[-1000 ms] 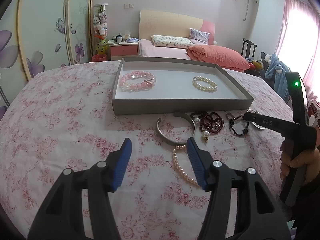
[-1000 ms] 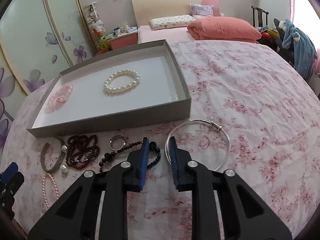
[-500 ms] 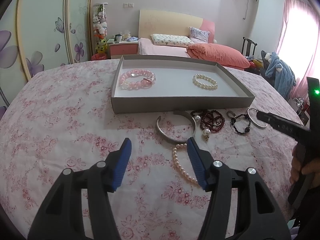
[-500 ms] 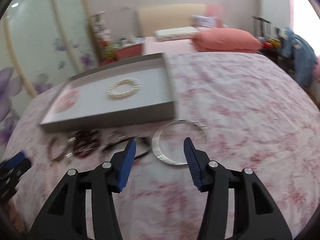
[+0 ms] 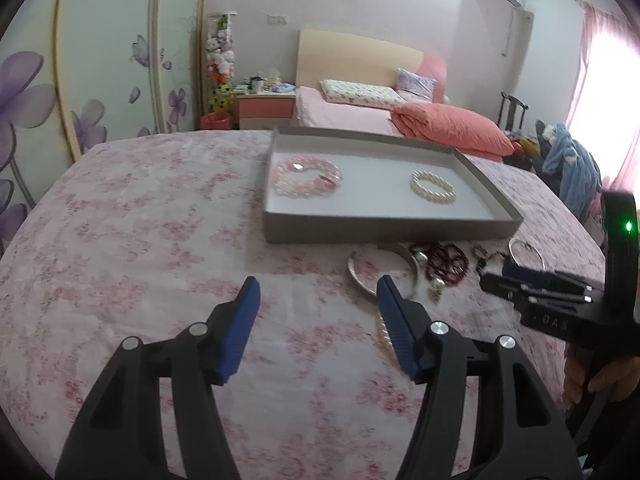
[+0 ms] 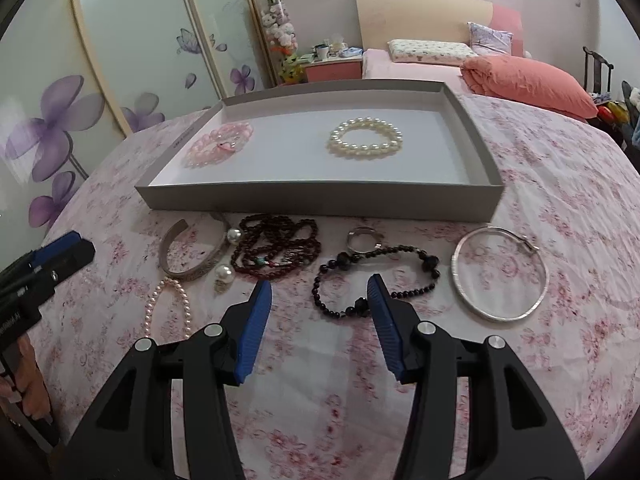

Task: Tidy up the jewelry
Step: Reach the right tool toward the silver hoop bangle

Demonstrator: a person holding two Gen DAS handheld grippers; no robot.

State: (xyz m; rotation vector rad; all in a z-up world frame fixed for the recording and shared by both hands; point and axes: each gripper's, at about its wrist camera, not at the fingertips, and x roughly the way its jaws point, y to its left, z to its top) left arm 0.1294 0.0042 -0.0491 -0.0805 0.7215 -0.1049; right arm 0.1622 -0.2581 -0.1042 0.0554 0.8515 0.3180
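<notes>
With nothing between its spread pads, the right gripper [image 6: 318, 294] hovers at lower centre over the black bead bracelet [image 6: 374, 280], probably light and limp, best pinched across one strand.

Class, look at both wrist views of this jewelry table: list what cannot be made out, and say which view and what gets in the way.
- Pearl strand, left wrist view: mostly hidden behind the left gripper's finger.
- Black bead bracelet, right wrist view: one stretch covered by the right gripper's finger.
- Thin bangle, left wrist view: partly hidden behind the right gripper.
- Nightstand clutter, right wrist view: too small to identify.
</notes>
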